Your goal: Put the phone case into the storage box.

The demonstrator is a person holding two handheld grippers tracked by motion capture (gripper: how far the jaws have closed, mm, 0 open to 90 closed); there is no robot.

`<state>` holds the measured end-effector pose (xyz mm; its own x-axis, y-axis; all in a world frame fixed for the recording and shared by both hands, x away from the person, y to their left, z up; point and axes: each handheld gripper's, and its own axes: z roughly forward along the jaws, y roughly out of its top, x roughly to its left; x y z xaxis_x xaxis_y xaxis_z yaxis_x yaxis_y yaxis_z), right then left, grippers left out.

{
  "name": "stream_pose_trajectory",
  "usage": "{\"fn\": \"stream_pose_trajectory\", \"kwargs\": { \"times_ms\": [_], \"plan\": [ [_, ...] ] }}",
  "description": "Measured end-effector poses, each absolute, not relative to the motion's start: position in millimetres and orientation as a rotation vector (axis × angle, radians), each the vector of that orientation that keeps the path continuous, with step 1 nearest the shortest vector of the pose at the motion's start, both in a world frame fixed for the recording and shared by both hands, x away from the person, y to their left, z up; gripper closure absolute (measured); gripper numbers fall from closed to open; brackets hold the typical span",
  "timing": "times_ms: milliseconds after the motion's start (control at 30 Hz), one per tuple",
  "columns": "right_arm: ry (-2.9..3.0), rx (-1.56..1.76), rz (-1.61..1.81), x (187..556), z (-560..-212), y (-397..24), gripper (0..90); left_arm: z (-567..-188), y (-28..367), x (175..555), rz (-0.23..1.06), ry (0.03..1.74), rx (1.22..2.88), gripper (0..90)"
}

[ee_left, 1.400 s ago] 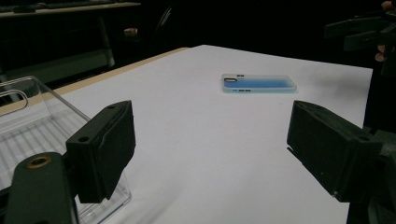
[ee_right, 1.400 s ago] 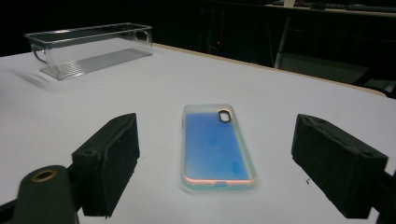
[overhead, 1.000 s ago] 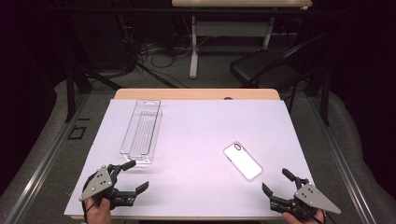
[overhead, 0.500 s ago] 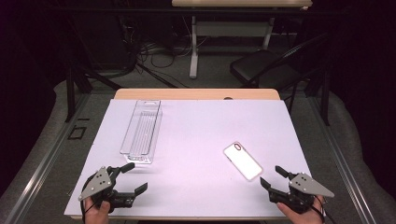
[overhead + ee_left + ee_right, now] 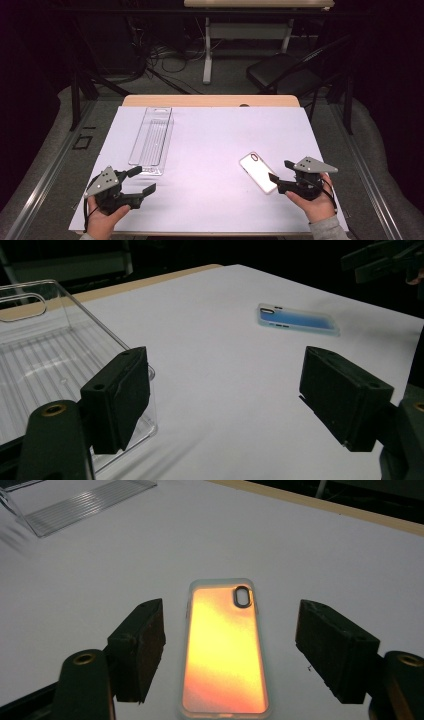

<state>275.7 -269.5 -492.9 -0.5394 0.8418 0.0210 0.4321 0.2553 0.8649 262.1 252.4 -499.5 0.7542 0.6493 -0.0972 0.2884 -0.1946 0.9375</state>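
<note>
Now, the table (image 5: 210, 145): phone case (image 5: 258, 171) lies flat at about four o'clock on the white sheet, its near end between my right gripper's (image 5: 278, 171) jaws, which have just been opening and touch nothing. Left gripper (image 5: 141, 180) open too, empty, beside the clear tray (image 5: 151, 136) at nine o'clock. Risk: the case is thin and flat; pads may skid and flick it away. Long axis runs ten to four, camera hole at ten.
</note>
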Motion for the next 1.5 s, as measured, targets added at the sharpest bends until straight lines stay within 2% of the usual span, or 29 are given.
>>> {"fn": "stream_pose_trajectory", "kwargs": {
  "times_ms": [33,67,100,167,300,400,533,833,867,900,933,1000,1500],
  "plan": [
    [2.083,1.155,1.216,275.7,-492.9,-269.5,27.8,-499.5,252.4,262.1,0.385,0.733,1.786,20.3],
    [2.085,1.150,1.194,280.6,-492.4,-270.4,22.9,-493.9,251.5,269.3,0.392,0.760,1.781,20.3],
    [2.085,1.150,1.194,280.6,-492.4,-270.4,22.9,-493.9,251.5,269.3,0.392,0.760,1.781,20.3],
    [2.098,1.157,1.149,285.3,-492.1,-269.6,16.3,-488.8,250.3,276.6,0.394,0.767,1.776,20.3],
    [2.130,1.152,1.106,292.8,-487.4,-269.3,19.3,-479.4,246.1,289.0,0.402,0.793,1.778,20.1],
    [2.158,1.163,1.076,301.2,-483.3,-268.9,28.5,-471.3,239.9,299.0,0.393,0.783,1.773,18.5],
    [2.190,1.211,1.047,309.2,-480.2,-267.4,33.9,-463.4,232.3,310.9,0.373,0.763,1.778,16.8],
    [2.272,1.234,0.950,322.9,-478.0,-258.3,38.8,-451.0,221.2,335.4,0.322,0.739,1.761,16.4],
    [2.293,1.244,0.933,327.8,-477.3,-257.2,42.6,-447.9,220.6,341.5,0.326,0.744,1.753,16.4],
    [2.293,1.244,0.933,327.8,-477.3,-257.2,42.6,-447.9,220.6,341.5,0.326,0.744,1.753,16.4],
    [2.323,1.278,0.911,332.5,-477.1,-255.3,47.9,-445.1,220.7,347.8,0.315,0.749,1.732,16.4],
    [2.345,1.291,0.887,336.6,-477.6,-253.3,50.6,-442.6,221.1,353.4,0.313,0.755,1.724,16.4],
    [2.417,1.286,0.838,355.4,-481.5,-239.7,52.8,-443.5,222.4,379.2,0.355,0.827,1.757,16.0]
  ]
}}
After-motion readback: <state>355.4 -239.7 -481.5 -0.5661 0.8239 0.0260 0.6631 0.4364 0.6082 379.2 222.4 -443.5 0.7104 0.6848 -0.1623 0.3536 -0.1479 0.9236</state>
